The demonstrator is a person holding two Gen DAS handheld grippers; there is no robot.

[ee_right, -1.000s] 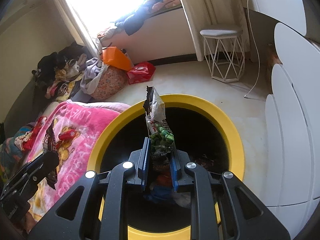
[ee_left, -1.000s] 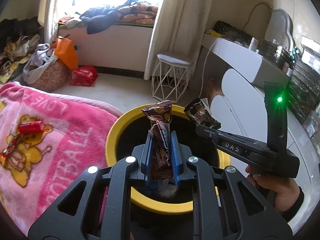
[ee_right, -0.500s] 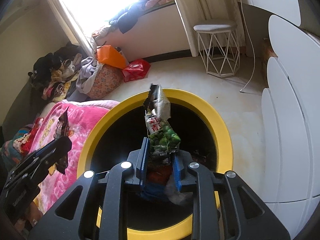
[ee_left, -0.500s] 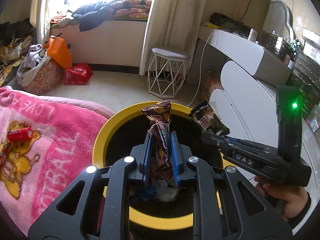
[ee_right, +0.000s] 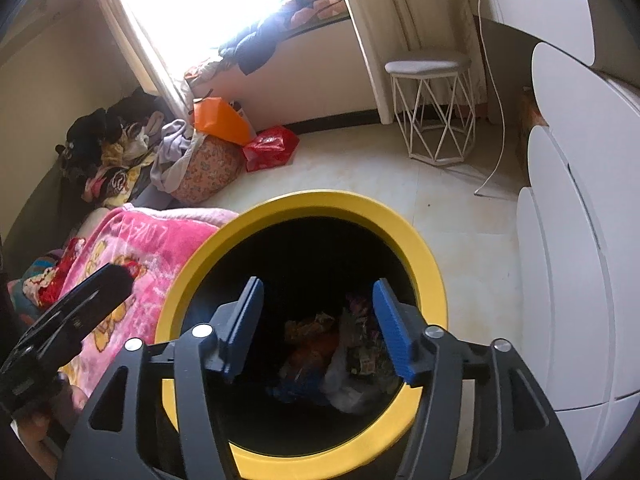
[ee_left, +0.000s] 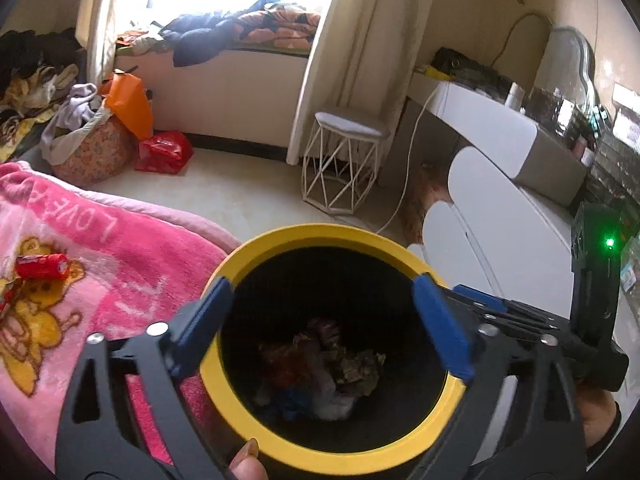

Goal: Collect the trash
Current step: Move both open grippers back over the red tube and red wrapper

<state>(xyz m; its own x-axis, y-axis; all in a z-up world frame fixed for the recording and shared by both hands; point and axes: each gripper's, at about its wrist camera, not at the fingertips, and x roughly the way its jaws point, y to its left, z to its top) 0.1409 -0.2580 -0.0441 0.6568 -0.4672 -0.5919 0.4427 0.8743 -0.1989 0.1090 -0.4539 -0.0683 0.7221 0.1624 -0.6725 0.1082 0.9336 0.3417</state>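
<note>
Pink blanket (ee_left: 100, 280), printed with lettering and a cartoon bear, spread to the left of both grippers, its edge against the bin's left side; white cabinet (ee_right: 580, 280) with rounded panels, to the right of the right gripper; bin (ee_left: 400, 252), black inside with a yellow rim, directly below and ahead of both grippers; white wire-frame stool (ee_left: 344, 160), beyond the bin, beside the curtain; left gripper (ee_left: 320, 316), jaws having just been opening, now spread wide over the bin mouth, nothing between them; right gripper (ee_right: 316, 320), jaws likewise having just been opening, now parted about halfway over the bin, nothing between them; trash (ee_right: 336, 352), crumpled wrappers and packets in a heap at the bottom of the bin, below both sets of blue pads (ee_right: 390, 328), apart from them; red bag (ee_left: 164, 152) on the floor, far ahead to the left; red wrapper (ee_left: 42, 266) lying on the blanket, well left of the left gripper.
</note>
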